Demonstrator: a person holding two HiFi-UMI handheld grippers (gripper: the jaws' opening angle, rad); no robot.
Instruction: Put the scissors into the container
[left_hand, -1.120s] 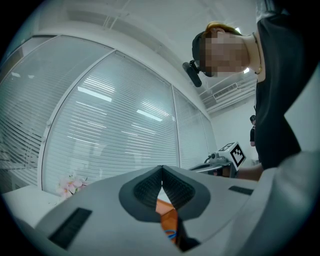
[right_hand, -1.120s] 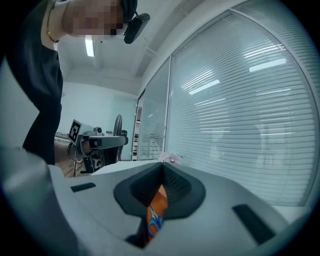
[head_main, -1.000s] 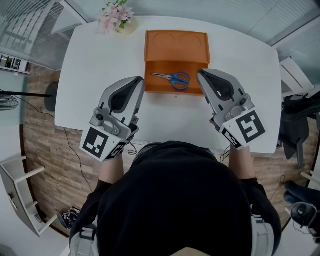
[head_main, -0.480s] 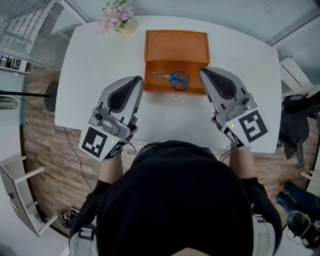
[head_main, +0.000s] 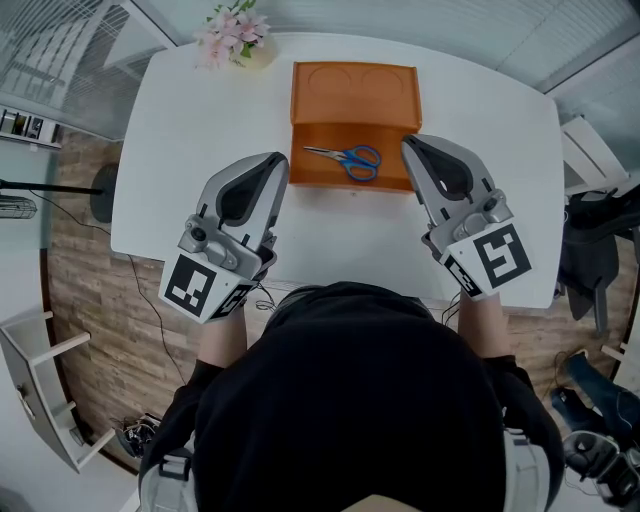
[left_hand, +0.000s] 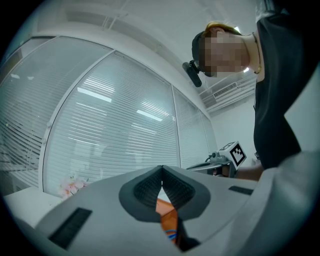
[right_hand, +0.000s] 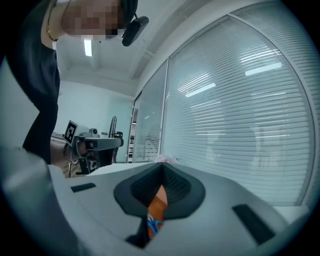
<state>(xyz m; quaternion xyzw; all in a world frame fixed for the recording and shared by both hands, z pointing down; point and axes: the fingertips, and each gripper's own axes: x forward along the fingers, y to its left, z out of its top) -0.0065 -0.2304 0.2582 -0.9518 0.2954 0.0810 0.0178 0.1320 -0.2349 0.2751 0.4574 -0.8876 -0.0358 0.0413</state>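
Blue-handled scissors (head_main: 346, 157) lie inside the orange container (head_main: 305, 165), whose lid (head_main: 355, 92) lies open behind it. My left gripper (head_main: 278, 160) hovers just left of the container, jaws shut with nothing between them. On the other side my right gripper (head_main: 410, 146) hangs by the container's right end, also shut and empty. In the left gripper view (left_hand: 162, 175) a strip of the orange container (left_hand: 168, 220) shows through the gap under the meeting pads. The right gripper view (right_hand: 161, 176) shows the container (right_hand: 158, 205) and a bit of blue scissors handle (right_hand: 153, 226) the same way.
The white table (head_main: 200, 130) carries a small pot of pink flowers (head_main: 232, 35) at its far left corner. A wooden floor (head_main: 90, 290) lies left of the table and a dark chair (head_main: 595, 240) stands at the right. Window blinds fill the background of both gripper views.
The right gripper has shifted very slightly to the right beside the container. The left gripper and the scissors have stayed put.
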